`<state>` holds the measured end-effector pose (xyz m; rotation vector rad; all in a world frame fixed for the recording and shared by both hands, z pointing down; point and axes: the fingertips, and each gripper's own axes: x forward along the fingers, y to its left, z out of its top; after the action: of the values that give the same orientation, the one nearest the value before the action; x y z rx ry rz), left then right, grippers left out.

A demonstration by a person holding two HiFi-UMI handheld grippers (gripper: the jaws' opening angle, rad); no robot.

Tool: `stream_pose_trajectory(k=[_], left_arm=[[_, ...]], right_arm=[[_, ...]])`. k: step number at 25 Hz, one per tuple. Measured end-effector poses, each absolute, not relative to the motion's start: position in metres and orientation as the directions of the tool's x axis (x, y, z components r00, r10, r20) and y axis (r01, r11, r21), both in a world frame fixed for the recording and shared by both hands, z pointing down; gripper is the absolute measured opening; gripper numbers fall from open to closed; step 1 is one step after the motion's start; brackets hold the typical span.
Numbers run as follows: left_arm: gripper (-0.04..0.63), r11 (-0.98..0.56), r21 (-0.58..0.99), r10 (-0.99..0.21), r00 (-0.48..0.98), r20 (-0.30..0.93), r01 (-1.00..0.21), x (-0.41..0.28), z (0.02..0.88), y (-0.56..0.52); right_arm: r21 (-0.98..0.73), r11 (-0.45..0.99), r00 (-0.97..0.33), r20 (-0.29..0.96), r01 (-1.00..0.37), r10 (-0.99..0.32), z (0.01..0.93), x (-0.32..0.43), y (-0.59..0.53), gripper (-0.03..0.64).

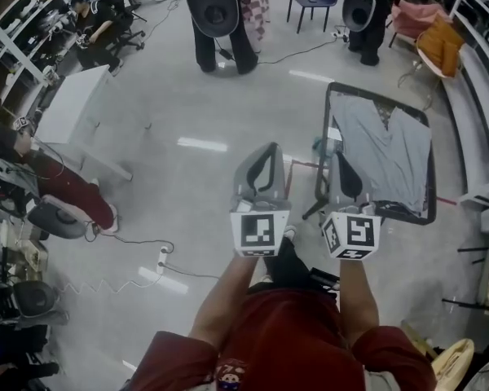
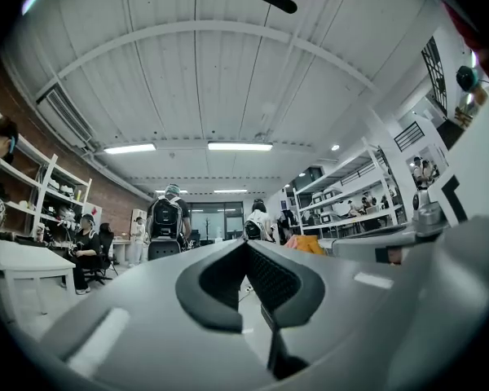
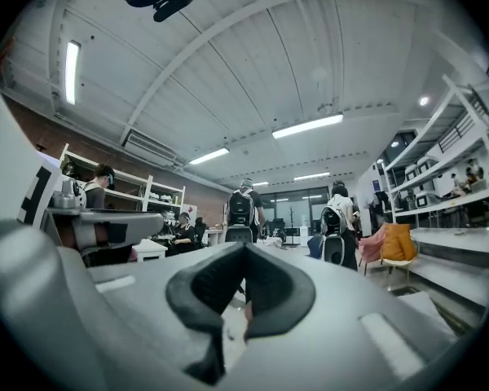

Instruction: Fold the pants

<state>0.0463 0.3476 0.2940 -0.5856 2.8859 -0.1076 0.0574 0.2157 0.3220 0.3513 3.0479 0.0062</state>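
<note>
Fingers [image 2: 216, 287] closed, empty: left gripper [image 2: 246, 244], right gripper [image 3: 244, 248].

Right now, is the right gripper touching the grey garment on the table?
Apart. The right gripper view shows the right gripper with jaws shut on nothing, only open room ahead; the head view shows the grey garment lying on the table.
</note>
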Motion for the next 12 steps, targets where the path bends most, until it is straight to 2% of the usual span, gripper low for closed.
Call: stream_pose_trajectory(k=[8,12], left_arm=[[0.006,0.895,-0.141,-0.444,-0.877,-0.183,-0.423,-0.042,0.295,0.34],[0.006,0.853,-0.148,-0.52,-0.836,-0.174,-0.5,-0.102,0.296,0.319]], right_arm=[[-0.024,0.979,-0.978,-0.062,0.202,0.2,0.341,-0.032,0.218,0.002],[-0.038,0.99,-0.99,-0.052,0.134,0.132,0.347,-0.081,0.207,0.002]])
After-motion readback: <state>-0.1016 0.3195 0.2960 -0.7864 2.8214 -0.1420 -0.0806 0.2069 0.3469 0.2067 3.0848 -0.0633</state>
